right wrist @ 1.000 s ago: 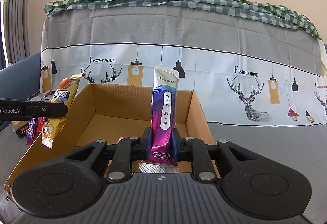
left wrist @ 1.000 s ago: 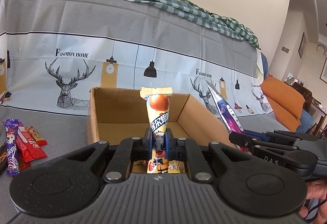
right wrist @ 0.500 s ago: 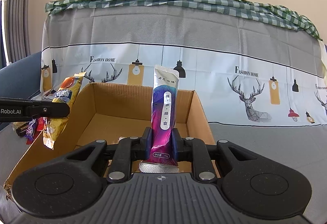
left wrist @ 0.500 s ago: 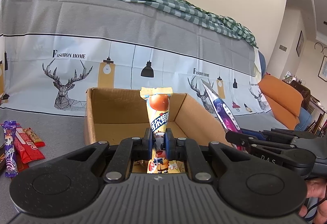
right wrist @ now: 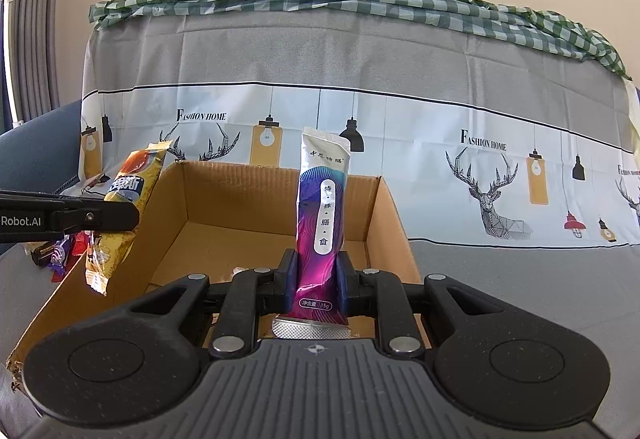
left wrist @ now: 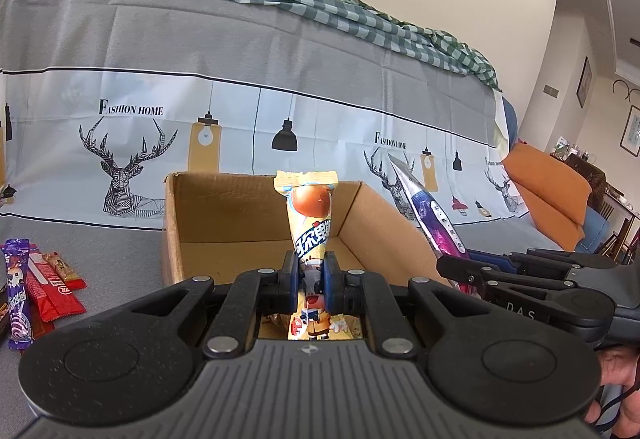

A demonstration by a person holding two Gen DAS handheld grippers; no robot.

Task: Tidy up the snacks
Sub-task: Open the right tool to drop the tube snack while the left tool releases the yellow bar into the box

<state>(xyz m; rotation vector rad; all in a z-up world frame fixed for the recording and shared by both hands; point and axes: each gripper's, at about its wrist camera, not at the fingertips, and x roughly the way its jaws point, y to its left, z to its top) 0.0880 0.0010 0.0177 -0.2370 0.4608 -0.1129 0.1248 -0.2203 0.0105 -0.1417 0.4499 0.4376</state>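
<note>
My left gripper (left wrist: 310,273) is shut on a yellow snack packet (left wrist: 311,223), holding it upright above the near edge of an open cardboard box (left wrist: 224,215). My right gripper (right wrist: 318,279) is shut on a purple and silver stick packet (right wrist: 322,215), also upright over the box (right wrist: 256,199). In the left wrist view the right gripper (left wrist: 450,267) reaches in from the right with the purple packet (left wrist: 438,225) tilted over the box's right wall. The right wrist view shows the left gripper (right wrist: 132,217) at the box's left wall with the yellow packet (right wrist: 128,191).
Several loose snack bars (left wrist: 36,279) lie on the grey cloth left of the box; they show as loose bars (right wrist: 60,251) past its left wall. A deer-print cover (left wrist: 132,143) rises behind. An orange cushion (left wrist: 548,191) sits far right. A hand (left wrist: 616,371) holds the right gripper.
</note>
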